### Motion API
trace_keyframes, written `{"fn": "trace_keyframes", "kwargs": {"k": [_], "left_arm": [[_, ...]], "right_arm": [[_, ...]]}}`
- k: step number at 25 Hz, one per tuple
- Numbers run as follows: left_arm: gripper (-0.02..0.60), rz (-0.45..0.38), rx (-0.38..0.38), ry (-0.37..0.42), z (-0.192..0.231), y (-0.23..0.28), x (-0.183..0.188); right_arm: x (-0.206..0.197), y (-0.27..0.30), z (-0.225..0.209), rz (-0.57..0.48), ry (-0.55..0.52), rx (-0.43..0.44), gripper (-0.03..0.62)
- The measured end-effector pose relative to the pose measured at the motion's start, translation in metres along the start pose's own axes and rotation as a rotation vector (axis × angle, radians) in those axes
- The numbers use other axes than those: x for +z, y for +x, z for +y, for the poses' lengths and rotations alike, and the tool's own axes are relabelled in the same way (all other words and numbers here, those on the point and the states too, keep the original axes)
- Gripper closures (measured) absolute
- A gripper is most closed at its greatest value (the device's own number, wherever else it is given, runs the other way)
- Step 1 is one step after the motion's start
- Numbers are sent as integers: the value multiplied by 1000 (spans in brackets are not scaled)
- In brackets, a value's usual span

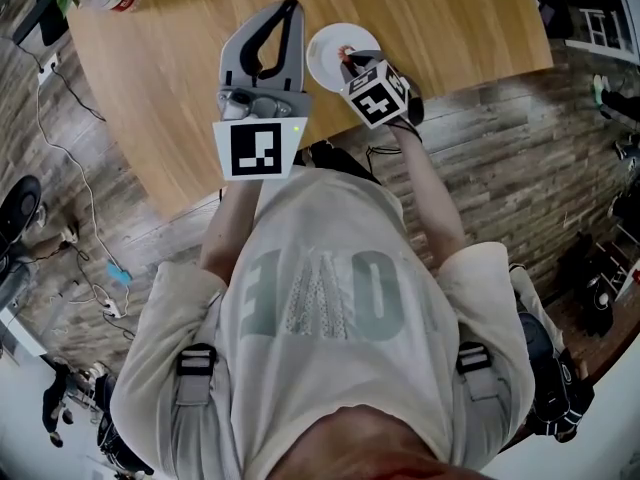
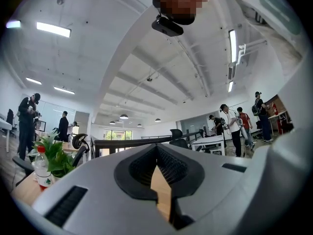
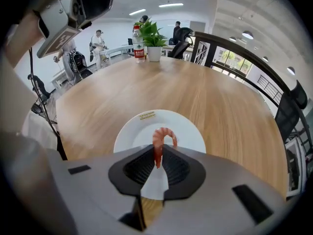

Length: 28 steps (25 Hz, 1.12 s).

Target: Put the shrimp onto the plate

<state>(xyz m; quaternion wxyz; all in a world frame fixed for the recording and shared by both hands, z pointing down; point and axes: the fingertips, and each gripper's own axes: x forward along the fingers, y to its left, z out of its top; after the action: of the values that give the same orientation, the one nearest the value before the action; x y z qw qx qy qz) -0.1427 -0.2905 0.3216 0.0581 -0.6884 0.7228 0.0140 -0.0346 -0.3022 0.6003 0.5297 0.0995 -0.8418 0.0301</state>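
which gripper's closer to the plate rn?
Right. The right gripper is over the plate, fingers shut on the shrimp. The left gripper is off to the plate's left over the table, holding nothing.

Open office hall.
- Floor: grey-brown wood planks; cables trail at left.
- Tabletop: round, light wood; at its far edge a potted plant and, just beside it, a bottle.
- Ceiling: white, beamed; strip lights near, round lamps far.
- Windows: bright, on the far wall.
- Railing: black, curved, right of the tabletop.
- Office chair: black, far.
- Desk: white.
- People: standing left and right.
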Motion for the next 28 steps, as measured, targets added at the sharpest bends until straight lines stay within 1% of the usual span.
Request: {"fn": "trace_keyframes", "kwargs": {"k": [4, 9, 13, 18, 26, 28], "left_arm": [[572, 11, 7, -3, 1, -5, -4], [572, 5, 18, -17, 4, -8, -3], [572, 10, 27, -36, 6, -10, -5], [572, 20, 33, -44, 9, -11, -9], [572, 11, 44, -45, 10, -13, -8], [572, 15, 45, -46, 10, -14, -9]], "right_arm": [[-8, 5, 4, 64, -36, 31, 536], [-9, 7, 4, 91, -40, 33, 536], [-9, 7, 4, 117, -44, 50, 534], [-5, 9, 3, 131, -26, 65, 534], [-6, 8, 4, 139, -37, 65, 534], [-8, 9, 3, 139, -34, 59, 522]]}}
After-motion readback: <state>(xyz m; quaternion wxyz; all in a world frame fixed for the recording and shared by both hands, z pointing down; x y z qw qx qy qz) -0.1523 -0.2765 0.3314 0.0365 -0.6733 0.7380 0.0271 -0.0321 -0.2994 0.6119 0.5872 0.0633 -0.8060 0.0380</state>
